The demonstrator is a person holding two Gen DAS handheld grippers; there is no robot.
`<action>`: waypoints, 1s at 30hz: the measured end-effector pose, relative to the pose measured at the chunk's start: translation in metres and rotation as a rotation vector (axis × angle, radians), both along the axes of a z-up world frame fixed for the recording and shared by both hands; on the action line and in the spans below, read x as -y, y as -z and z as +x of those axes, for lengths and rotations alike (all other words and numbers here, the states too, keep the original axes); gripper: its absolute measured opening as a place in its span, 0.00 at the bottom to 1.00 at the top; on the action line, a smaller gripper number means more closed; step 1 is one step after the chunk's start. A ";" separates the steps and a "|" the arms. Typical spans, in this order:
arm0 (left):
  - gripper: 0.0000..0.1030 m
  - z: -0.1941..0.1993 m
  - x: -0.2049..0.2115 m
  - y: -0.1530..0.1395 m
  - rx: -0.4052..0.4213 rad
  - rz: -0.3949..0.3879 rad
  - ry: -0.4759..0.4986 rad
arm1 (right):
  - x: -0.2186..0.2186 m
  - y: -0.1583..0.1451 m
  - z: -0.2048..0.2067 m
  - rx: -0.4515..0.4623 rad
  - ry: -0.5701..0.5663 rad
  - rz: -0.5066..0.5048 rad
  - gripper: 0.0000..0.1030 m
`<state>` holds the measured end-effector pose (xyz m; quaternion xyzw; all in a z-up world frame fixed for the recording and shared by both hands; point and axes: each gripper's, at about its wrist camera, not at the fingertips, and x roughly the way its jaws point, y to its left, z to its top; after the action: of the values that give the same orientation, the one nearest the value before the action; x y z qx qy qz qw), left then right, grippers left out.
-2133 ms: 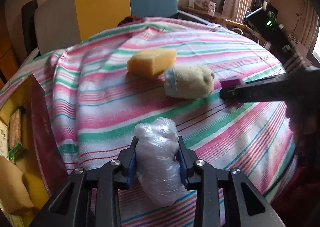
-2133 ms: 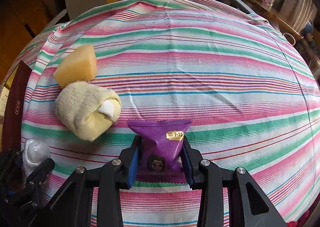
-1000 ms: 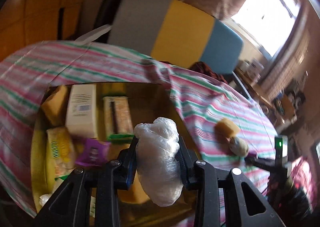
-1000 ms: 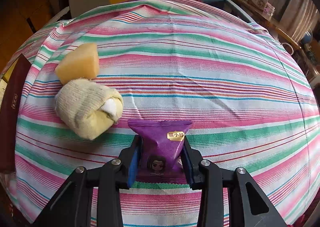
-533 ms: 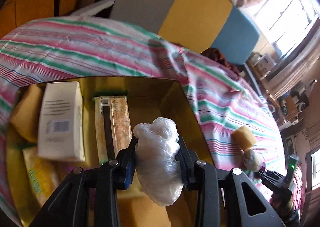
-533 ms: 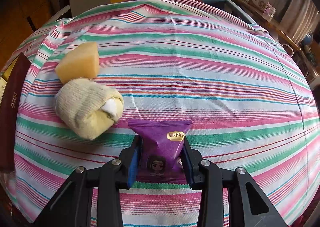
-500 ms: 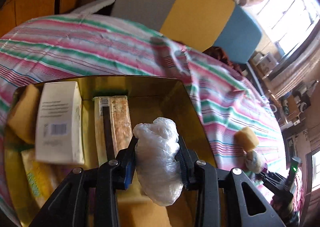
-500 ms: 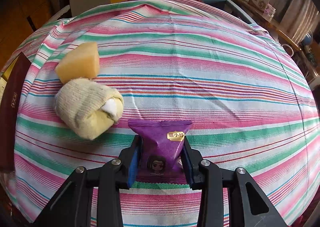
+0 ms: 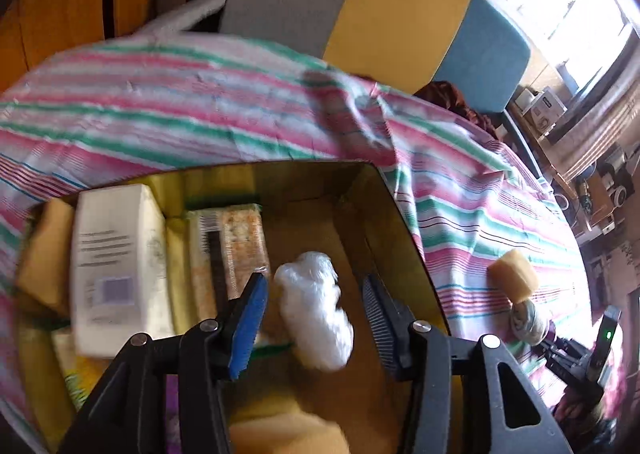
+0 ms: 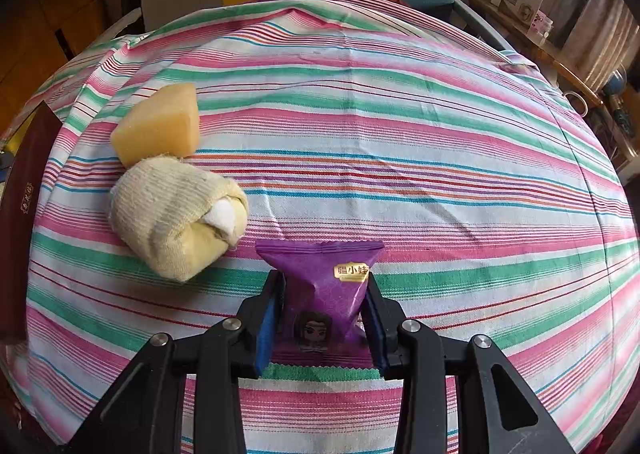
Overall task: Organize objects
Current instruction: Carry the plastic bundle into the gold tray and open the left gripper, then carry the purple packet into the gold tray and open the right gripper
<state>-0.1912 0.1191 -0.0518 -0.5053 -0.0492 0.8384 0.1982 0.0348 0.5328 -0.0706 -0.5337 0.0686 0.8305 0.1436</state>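
Note:
My left gripper [image 9: 314, 314] is open above a gold-lined box [image 9: 396, 213]. A crumpled clear plastic bag [image 9: 316, 318] sits free between the jaws, over the box floor, touching neither pad. My right gripper [image 10: 322, 324] is shut on a purple snack packet [image 10: 324, 290] that rests on the striped tablecloth [image 10: 400, 141]. A rolled cream sock [image 10: 176, 213] and a yellow sponge [image 10: 158, 125] lie left of the packet; both also show far right in the left wrist view, sponge [image 9: 514, 274] and sock [image 9: 528, 318].
The box holds a white carton [image 9: 116, 270], a cracker bar packet [image 9: 228, 250], sponges and other packets. Its dark red lid [image 10: 20, 213] stands at the left table edge. A grey, yellow and blue chair [image 9: 380, 9] stands behind the table.
My left gripper has opened and let go of the plastic bag, which now sits lower inside the box. My right gripper and the purple packet have not moved.

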 end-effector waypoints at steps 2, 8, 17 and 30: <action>0.49 0.019 0.003 -0.013 -0.071 -0.029 0.004 | 0.000 0.000 0.000 0.001 -0.003 0.005 0.38; 0.49 0.076 0.012 -0.041 -0.248 -0.070 0.018 | -0.001 0.000 0.000 -0.001 0.003 0.005 0.38; 0.49 0.123 0.023 -0.048 -0.311 -0.116 0.019 | 0.000 0.001 0.000 -0.010 0.007 0.015 0.38; 0.49 0.151 0.041 -0.045 -0.315 -0.124 0.026 | 0.010 -0.001 0.002 -0.003 0.045 0.053 0.35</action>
<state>-0.0398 0.0780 -0.0067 -0.3794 0.0409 0.9061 0.1827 0.0371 0.5231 -0.0694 -0.5268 0.0589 0.8294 0.1763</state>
